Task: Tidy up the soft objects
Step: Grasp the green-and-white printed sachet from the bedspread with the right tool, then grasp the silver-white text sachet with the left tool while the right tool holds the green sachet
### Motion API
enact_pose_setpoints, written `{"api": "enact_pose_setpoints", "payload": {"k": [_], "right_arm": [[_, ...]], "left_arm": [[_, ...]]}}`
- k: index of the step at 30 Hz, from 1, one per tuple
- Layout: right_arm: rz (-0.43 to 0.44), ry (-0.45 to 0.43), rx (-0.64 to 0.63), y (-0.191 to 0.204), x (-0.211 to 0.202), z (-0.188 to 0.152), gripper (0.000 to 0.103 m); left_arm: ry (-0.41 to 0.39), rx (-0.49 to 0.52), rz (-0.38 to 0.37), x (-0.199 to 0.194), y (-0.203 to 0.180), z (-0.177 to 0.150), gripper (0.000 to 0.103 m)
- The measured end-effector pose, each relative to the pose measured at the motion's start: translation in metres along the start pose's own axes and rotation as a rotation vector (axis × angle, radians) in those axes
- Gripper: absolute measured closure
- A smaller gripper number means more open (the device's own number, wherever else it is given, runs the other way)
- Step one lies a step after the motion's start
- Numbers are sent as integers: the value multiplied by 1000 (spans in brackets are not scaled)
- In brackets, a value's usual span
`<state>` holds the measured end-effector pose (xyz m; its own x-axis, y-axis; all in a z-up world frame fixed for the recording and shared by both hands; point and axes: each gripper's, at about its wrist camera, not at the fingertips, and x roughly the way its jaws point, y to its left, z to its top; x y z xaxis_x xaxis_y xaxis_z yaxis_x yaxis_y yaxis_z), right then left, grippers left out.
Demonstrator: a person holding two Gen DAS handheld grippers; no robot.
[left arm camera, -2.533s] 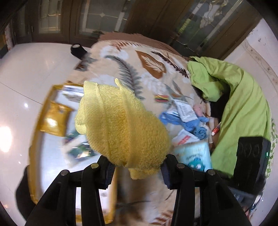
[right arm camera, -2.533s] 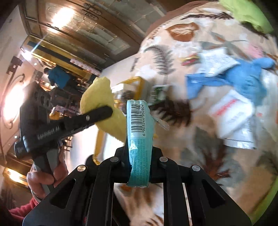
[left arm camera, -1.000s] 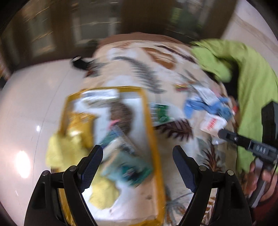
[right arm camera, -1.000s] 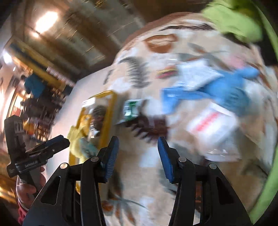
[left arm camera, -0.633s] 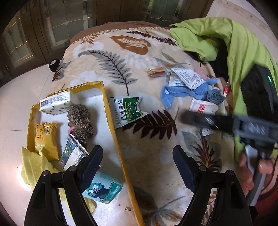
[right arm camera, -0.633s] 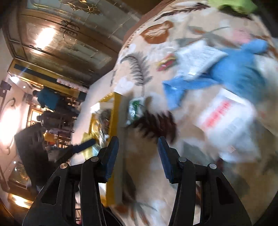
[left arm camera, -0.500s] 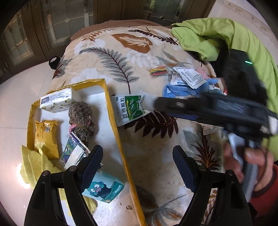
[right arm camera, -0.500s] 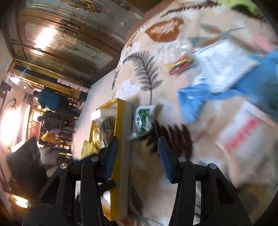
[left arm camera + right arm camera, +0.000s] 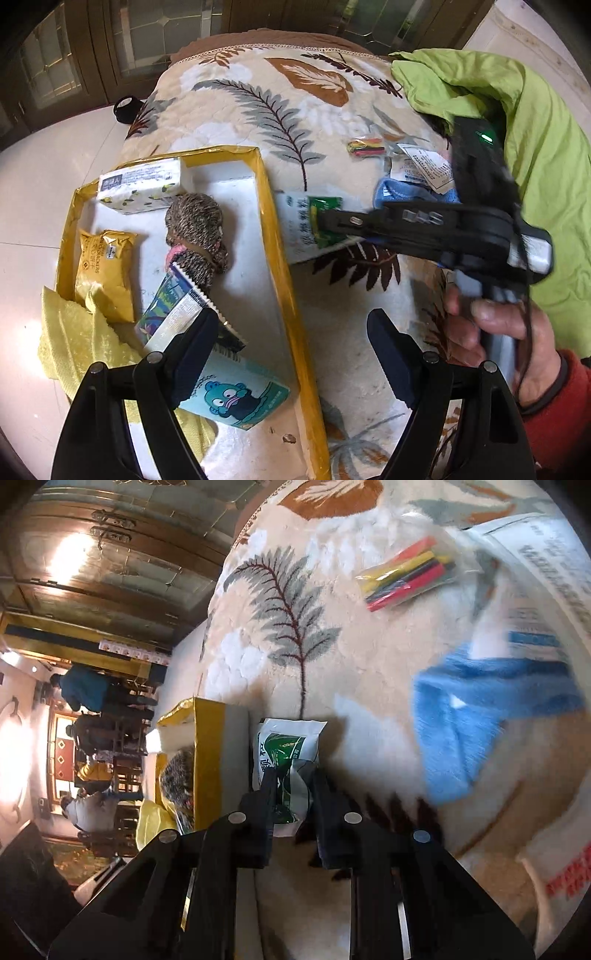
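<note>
The yellow towel [image 9: 70,332] is seen draped over the left rim of the gold-edged tray [image 9: 275,236], half outside it; a slide to the floor is judged possible if the tray is jostled. Inside the tray, a tissue pack [image 9: 142,184], a yellow snack pack [image 9: 103,267], a knitted roll [image 9: 197,229], a striped sachet [image 9: 181,310] and a cartoon pack [image 9: 236,398] are seen crowded together, so little bare floor is left for more. The left gripper [image 9: 291,343] is held wide open and empty above the tray's right rim.

Just right of that rim, on the leaf-print blanket [image 9: 258,96], the green-and-white sachet [image 9: 286,753] is straddled by the right gripper [image 9: 293,794], its jaws narrowed around the near end. Whether the pads are already pressed onto it cannot be told. A slip is judged likely if only the thin, slick edge is caught, and the tray wall just beside could be snagged on the lift.

Further right, a packet of coloured sticks [image 9: 406,578], a printed leaflet [image 9: 535,550], the blue cloth [image 9: 480,709] and a red-lettered pack [image 9: 557,871] are left scattered on the blanket. The cloth is partly covered by the leaflet, which would be dragged along with it. A green jacket [image 9: 528,122] is heaped at the far right.
</note>
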<state>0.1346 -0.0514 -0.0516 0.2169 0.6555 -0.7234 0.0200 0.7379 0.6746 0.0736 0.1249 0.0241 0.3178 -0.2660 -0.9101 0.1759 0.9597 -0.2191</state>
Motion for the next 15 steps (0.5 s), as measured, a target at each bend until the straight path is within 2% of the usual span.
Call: {"api": "enact_pose_setpoints", "payload": {"k": [4, 7, 10, 13, 15], "right_arm": [[41, -41, 4, -14, -45, -16, 88], [6, -82, -20, -29, -90, -35, 88], [-68, -107, -21, -52, -135, -57, 88], [-84, -145, 28, -75, -173, -70, 88], [-71, -179, 69, -89, -194, -76, 88]], "left_arm": [[-10, 13, -29, 1, -13, 4, 20], [-6, 41, -46, 8, -28, 9, 20], [4, 61, -79, 20, -45, 17, 20], [19, 66, -99, 33, -58, 30, 20], [7, 105, -78, 38, -69, 40, 20]]}}
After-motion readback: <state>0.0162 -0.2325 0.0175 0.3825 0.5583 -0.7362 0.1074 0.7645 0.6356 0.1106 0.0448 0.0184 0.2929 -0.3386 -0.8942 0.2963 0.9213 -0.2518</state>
